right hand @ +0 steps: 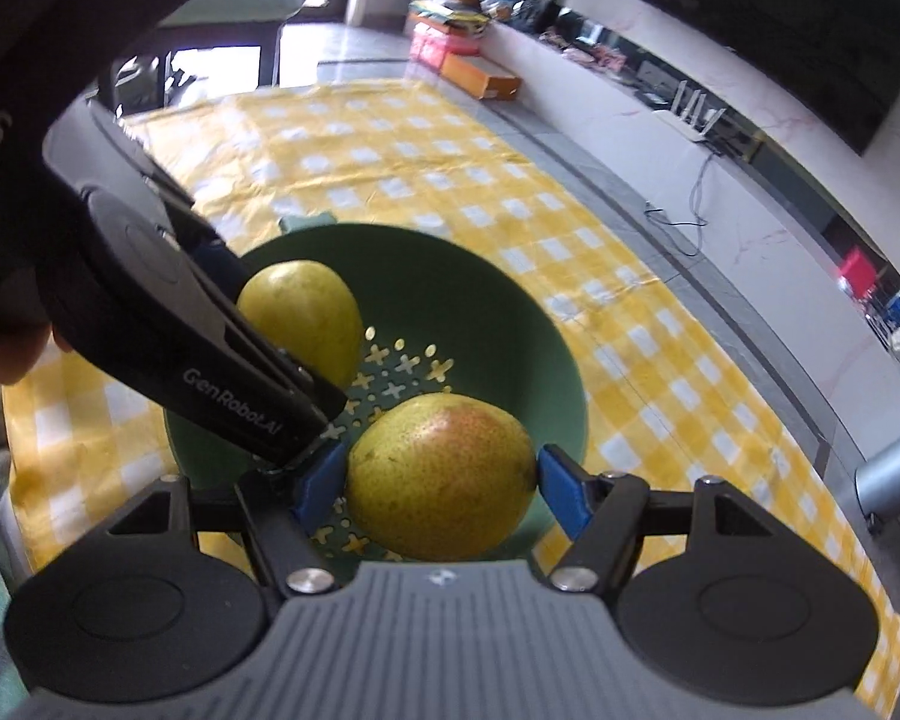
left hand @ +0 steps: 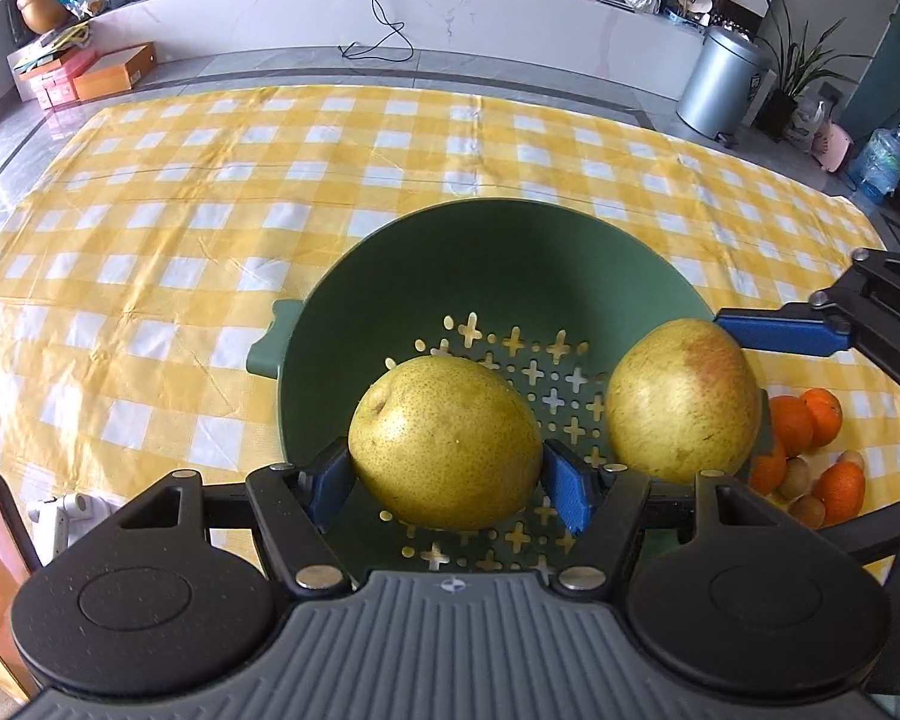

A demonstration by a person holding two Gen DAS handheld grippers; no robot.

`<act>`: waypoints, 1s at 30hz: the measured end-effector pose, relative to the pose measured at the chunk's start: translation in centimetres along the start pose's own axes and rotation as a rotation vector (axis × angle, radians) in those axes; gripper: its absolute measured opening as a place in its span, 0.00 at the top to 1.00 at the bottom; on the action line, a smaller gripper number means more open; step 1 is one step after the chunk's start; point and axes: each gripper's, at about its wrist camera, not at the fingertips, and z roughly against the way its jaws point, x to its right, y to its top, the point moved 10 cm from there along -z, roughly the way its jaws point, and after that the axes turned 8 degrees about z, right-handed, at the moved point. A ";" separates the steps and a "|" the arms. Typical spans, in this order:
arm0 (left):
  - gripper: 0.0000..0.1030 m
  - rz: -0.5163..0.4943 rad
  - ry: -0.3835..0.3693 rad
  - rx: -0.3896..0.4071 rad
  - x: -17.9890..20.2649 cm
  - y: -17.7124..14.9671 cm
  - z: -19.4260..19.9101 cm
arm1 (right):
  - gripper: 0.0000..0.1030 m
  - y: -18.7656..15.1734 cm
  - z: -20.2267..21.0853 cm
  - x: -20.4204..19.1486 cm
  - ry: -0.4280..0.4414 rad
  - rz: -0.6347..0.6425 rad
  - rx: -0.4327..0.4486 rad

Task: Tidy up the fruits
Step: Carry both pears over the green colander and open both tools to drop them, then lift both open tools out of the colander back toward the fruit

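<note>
**Two pears, one colander**

Left gripper (left hand: 447, 480) clamps a yellow pear (left hand: 444, 441) over the green colander (left hand: 498, 258). Right gripper (right hand: 441, 483) squeezes the red-blushed pear (right hand: 441, 474) just beside it, also above the bowl (tangerines (left hand: 801, 420) sit outside on the checkered cloth (left hand: 210, 210)).

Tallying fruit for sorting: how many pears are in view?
2: a yellow-green pear in the left gripper, a red-blushed pear in the right gripper, both over the green colander.

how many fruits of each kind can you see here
pears: 2, one in the left claw, one in the right claw, both over the green colander
oranges: about 4, partly hidden
small brown fruits: about 3
total: about 9
</note>
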 end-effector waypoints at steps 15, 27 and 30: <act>0.25 -0.076 0.056 -0.016 0.2 -0.4 -2.0 | 0.35 -0.7 -4.1 -1.5 0.104 0.082 -0.128; 0.24 -0.125 0.086 -0.032 0.9 0.4 -2.6 | 0.32 -1.1 -4.8 -0.9 0.132 0.023 -0.200; 0.22 -0.122 0.087 -0.030 1.1 0.3 -2.7 | 0.32 -1.1 -4.7 -0.7 0.115 0.038 -0.208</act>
